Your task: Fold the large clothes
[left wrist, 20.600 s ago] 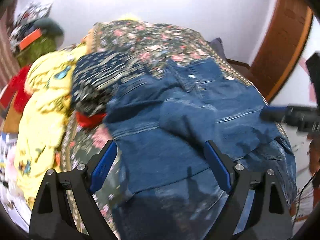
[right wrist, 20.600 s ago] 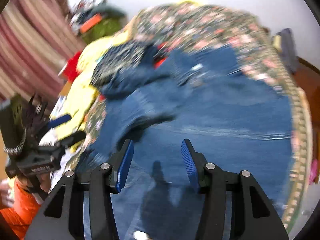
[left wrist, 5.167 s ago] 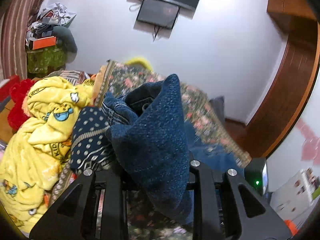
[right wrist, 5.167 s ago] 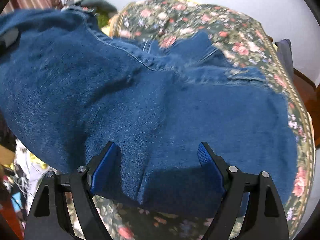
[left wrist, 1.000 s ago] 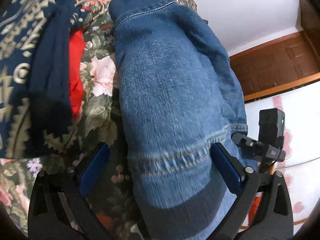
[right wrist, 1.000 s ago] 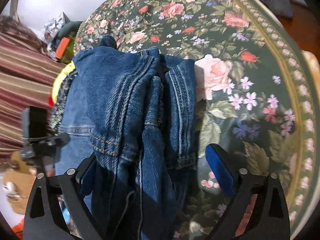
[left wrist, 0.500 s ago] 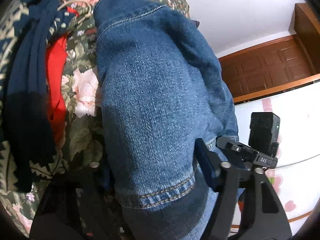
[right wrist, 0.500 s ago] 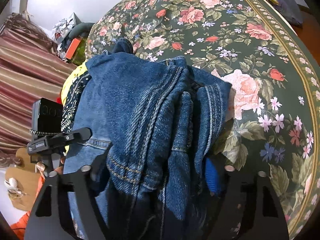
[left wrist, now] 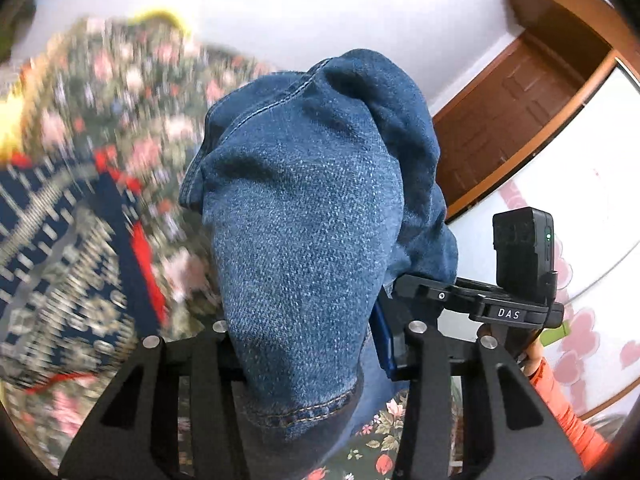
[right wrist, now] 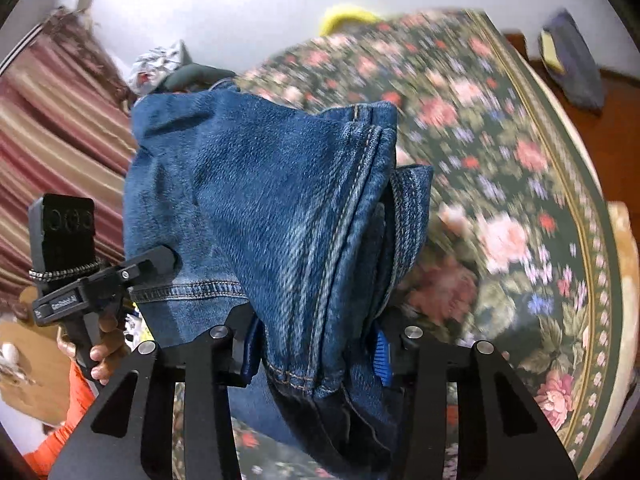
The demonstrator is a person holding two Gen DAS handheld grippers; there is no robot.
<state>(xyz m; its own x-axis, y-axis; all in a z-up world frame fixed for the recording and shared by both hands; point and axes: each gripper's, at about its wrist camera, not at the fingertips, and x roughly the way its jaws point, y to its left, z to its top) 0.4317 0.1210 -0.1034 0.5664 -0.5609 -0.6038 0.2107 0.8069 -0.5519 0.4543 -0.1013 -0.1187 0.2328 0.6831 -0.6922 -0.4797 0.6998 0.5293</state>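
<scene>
**Jeans lifted at both ends for the next fold**

The jeans [left wrist: 304,216] are held up off the flowered bedspread [right wrist: 500,184], gripped at two places. The left gripper [left wrist: 304,344] is clamped on a hemmed end of the denim, its jaws drawn in tightly with the cloth bunched between them and draped over them. The right gripper [right wrist: 316,344] is likewise closed on a thick stack of seamed layers, the blue pads [right wrist: 382,350] pressed against the fabric on each side. The garment hangs between the two tools, above the near part of the bed.

A patterned navy cloth [left wrist: 60,248] with red beneath it lies to the left, close to the jeans. The background is blurred, so motion may be judged to be under way.

For the step to be done well, both ends should be kept level and the denim drawn taut, so that no layer slips from the stack. The fold should be laid down on bare bedspread, to the right of the patterned cloth. The jaws are best kept closed until the denim is resting flat, since heavy cloth is likely to unroll if let go early.
</scene>
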